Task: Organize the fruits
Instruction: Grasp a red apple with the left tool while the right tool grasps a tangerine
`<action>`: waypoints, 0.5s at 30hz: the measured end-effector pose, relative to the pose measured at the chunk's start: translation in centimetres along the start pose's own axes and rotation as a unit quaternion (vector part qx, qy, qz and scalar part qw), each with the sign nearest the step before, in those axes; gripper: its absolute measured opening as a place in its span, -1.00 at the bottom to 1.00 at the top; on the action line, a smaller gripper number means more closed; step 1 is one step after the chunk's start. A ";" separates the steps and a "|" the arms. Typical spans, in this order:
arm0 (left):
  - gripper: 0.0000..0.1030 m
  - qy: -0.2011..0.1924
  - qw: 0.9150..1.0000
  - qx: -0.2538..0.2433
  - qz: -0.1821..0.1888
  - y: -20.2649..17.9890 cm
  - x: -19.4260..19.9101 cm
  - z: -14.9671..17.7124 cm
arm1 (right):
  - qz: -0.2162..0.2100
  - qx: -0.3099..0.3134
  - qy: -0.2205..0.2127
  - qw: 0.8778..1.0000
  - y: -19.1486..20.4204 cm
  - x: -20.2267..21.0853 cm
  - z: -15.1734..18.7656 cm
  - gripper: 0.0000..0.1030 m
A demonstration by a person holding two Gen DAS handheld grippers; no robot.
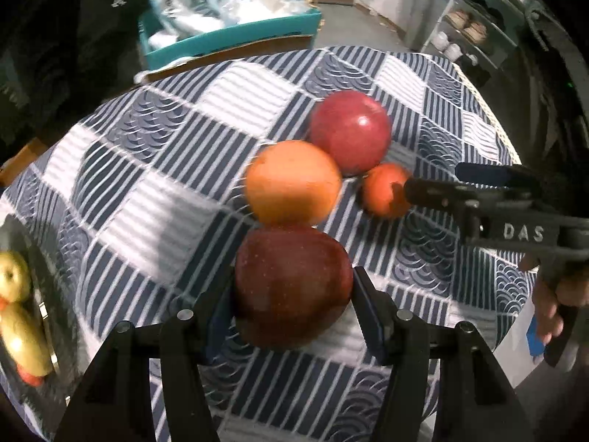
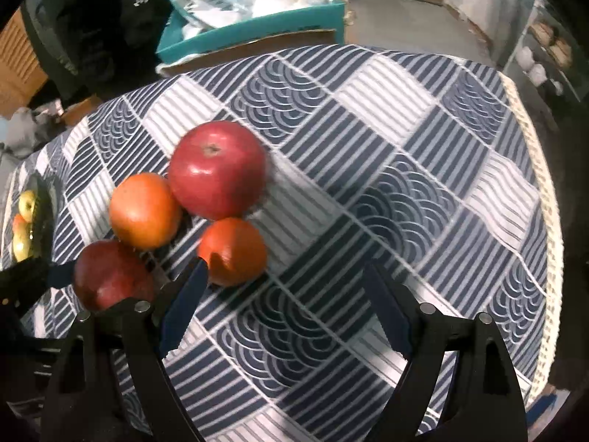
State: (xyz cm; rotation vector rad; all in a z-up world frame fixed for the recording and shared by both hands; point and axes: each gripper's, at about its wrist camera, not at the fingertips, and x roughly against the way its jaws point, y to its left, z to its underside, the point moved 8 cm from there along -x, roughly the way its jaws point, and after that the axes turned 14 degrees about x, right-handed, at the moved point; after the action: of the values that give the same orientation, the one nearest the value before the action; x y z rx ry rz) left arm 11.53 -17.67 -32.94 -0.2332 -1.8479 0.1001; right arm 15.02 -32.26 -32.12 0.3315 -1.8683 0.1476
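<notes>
**Dim room, patchy light, fisheye bend**

We see a dim scene with soft light patches across the desk [image 2: 386,84] cloth and small glints on the bright red apple [image 2: 218,169]. Fruit shadows fall toward the near edge. Motion blur smears the left wrist view, especially the orange [image 1: 292,182]. Both views bow strongly, darkening to black at the corners.

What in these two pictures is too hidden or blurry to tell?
- Dark tray, left wrist view: cut off by the edge, so its fruit count is unknown.
- Dark red apple: underside hidden by the left gripper.
- Shelf items: too small.
- Bags in the teal box: print blurred.
</notes>
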 end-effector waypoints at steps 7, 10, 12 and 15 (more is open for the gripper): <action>0.20 -0.005 1.000 0.027 -0.010 2.9 0.5 -0.1 | -0.008 0.017 0.014 1.000 1.7 -2.0 -0.6 0.66; 0.21 -0.006 1.000 0.027 -0.009 3.0 0.4 -0.4 | -0.007 0.026 0.020 0.999 2.2 -2.7 -0.7 0.66; 0.21 -0.009 1.000 0.021 -0.010 2.9 0.3 -0.5 | -0.007 0.033 0.022 0.999 2.7 -3.2 -0.8 0.66; 0.22 -0.015 1.000 0.017 -0.011 2.7 0.0 -0.7 | -0.004 0.043 0.027 0.999 3.1 -3.9 -0.9 0.63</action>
State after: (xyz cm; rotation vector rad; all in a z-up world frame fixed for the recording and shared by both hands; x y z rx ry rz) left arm 12.49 -15.03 -33.23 -0.1888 -1.8770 0.1215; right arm 15.99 -28.53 -35.31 0.3908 -1.8106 0.2294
